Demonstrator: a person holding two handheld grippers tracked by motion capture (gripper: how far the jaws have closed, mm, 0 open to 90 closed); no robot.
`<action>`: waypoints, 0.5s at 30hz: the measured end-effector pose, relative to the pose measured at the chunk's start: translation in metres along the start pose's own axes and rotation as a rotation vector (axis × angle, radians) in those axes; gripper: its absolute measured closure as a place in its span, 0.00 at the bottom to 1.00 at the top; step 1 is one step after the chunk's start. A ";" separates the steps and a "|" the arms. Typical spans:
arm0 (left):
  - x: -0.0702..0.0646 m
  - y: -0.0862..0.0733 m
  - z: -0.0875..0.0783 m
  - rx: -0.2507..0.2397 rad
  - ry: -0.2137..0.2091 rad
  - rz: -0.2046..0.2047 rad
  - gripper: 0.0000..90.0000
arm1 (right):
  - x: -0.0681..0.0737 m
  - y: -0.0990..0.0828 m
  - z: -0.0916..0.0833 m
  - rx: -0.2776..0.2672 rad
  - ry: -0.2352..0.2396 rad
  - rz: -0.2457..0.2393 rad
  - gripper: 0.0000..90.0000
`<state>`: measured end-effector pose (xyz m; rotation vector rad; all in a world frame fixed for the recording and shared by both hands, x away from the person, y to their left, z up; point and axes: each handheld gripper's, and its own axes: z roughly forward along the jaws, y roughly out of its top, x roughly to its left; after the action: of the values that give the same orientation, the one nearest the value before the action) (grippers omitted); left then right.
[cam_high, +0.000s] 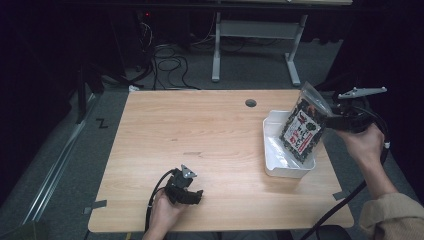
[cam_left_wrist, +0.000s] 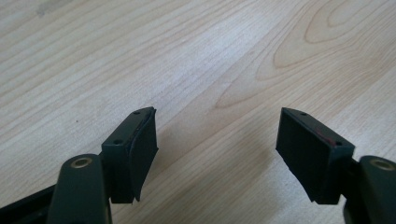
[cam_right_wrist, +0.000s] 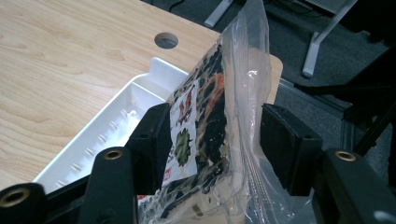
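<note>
Closest to me are my right gripper's (cam_right_wrist: 212, 140) two black pads, and the clear snack bag (cam_right_wrist: 210, 116) with the dark printed label stands between them. The jaws stand fairly wide. The pad on my left looks to lie against the printed face; on the other side I see a sliver of space between pad and film, though the crinkled plastic makes that hard to read. I would call it a loosened grip, not a clamp.

The bag's long axis runs up and away from my right gripper, sealed top edge highest, leaning over toward the white tray (cam_right_wrist: 140, 88). Its lower end drops below my pads and seems to sit in the tray. From above, the bag (cam_high: 303, 127) rests tilted in the tray (cam_high: 272, 145), just ahead of my right gripper (cam_high: 334, 119).

My left gripper (cam_high: 192, 196) is well apart from all that, low over bare table (cam_left_wrist: 140, 56), jaws wide with nothing between them (cam_left_wrist: 217, 154). The right hand is much the nearer. As I judge it, backing straight out along the jaws should leave the bag in the tray.
</note>
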<state>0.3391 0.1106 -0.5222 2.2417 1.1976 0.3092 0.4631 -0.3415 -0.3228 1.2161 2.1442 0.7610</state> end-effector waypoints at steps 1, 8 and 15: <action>0.000 0.000 0.000 0.001 0.001 0.001 0.33 | 0.001 0.001 -0.001 -0.001 -0.007 -0.004 0.49; 0.000 0.000 -0.002 -0.020 0.004 0.000 0.33 | 0.005 0.004 -0.008 -0.044 -0.004 0.000 0.47; 0.000 0.000 -0.002 -0.020 0.005 0.003 0.33 | 0.028 0.010 -0.019 -0.093 0.054 -0.047 0.47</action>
<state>0.3381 0.1112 -0.5201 2.2270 1.1887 0.3262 0.4433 -0.3167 -0.3080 1.1048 2.1474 0.8719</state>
